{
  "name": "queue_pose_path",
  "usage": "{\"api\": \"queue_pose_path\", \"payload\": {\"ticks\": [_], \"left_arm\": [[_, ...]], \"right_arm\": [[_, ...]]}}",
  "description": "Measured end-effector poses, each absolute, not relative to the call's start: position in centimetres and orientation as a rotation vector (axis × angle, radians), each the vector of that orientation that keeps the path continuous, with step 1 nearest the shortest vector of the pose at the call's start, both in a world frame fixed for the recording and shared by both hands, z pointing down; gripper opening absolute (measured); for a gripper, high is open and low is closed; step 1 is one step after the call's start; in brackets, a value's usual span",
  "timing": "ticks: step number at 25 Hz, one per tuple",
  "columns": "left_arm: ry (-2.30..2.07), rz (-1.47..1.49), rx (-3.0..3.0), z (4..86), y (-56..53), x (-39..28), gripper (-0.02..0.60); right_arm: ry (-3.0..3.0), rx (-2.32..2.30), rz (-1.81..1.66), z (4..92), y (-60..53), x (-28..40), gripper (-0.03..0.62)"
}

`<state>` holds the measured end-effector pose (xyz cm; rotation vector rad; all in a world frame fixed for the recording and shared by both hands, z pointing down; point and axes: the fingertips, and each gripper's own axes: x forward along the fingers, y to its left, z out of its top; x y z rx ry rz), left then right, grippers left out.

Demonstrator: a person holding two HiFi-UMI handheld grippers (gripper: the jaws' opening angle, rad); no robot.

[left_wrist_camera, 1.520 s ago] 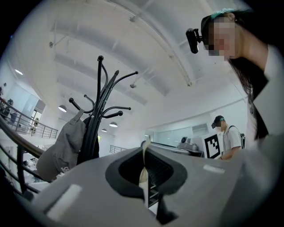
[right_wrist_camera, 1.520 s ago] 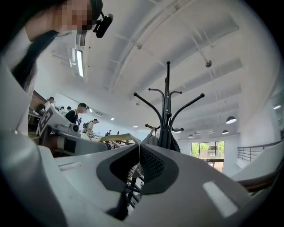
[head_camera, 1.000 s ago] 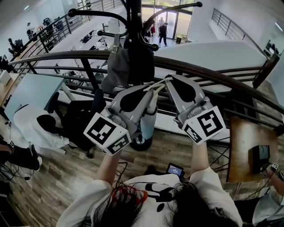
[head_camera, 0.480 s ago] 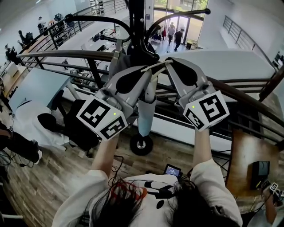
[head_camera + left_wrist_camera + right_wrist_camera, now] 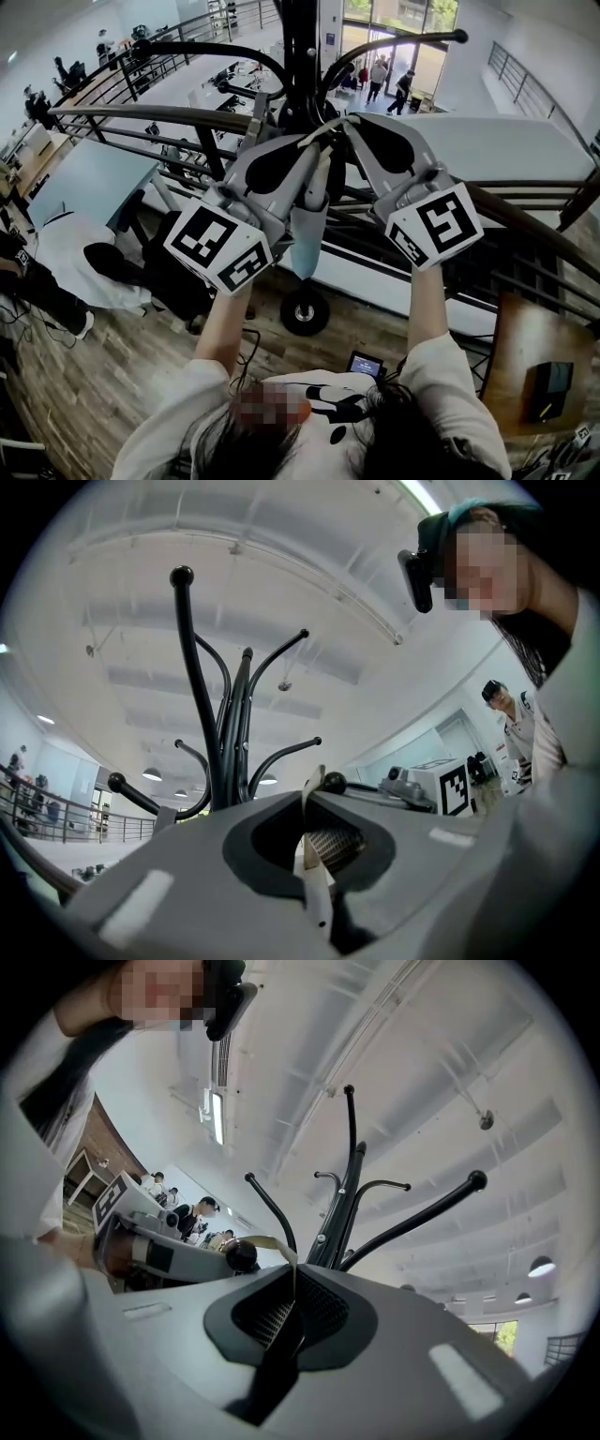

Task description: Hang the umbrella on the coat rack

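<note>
Overhead, left gripper and right gripper — both clenched on the umbrella strap.

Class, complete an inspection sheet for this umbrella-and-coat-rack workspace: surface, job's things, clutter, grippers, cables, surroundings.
Surface: wooden floor; no table in use.
Job's things: the folded light blue umbrella hangs by its strap, raised against the black coat rack. The strap loop is near a ball-tipped hook; cannot tell if it is over it.
Clutter: small device with a lit screen on the floor.
Grippers: left gripper and right gripper both shut on the strap.
Cables: thin black cable on the floor by the person.
Surroundings: curved railing, an open office beyond it, and a person in white at the left.
</note>
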<state>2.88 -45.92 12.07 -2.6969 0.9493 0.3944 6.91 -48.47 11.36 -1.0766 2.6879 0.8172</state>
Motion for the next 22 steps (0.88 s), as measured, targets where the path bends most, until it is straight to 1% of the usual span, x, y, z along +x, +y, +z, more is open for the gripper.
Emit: {"api": "queue_pose_path", "payload": {"ticks": [4,8,18,22], "left_arm": [[0.945,0.444,-2.692,11.2,-46.6,2.4,0.000],[0.959,0.409,-2.694,11.5,-48.2,2.3,0.000],[0.989,0.332,-2.783,15.8,-50.6,2.6,0.002],[0.994,0.232,-2.765,16.9,-50.6,3.2,0.002]], "right_arm": [[2.678,-1.065,0.831,11.0,-49.5,7.0,0.031],[2.693,-1.072,0.808,11.6,-51.2,6.9,0.031],[2.790,-1.079,0.705,15.7,-53.3,6.1,0.032],[2.790,-1.035,0.686,15.8,-52.5,5.3,0.032]]}}
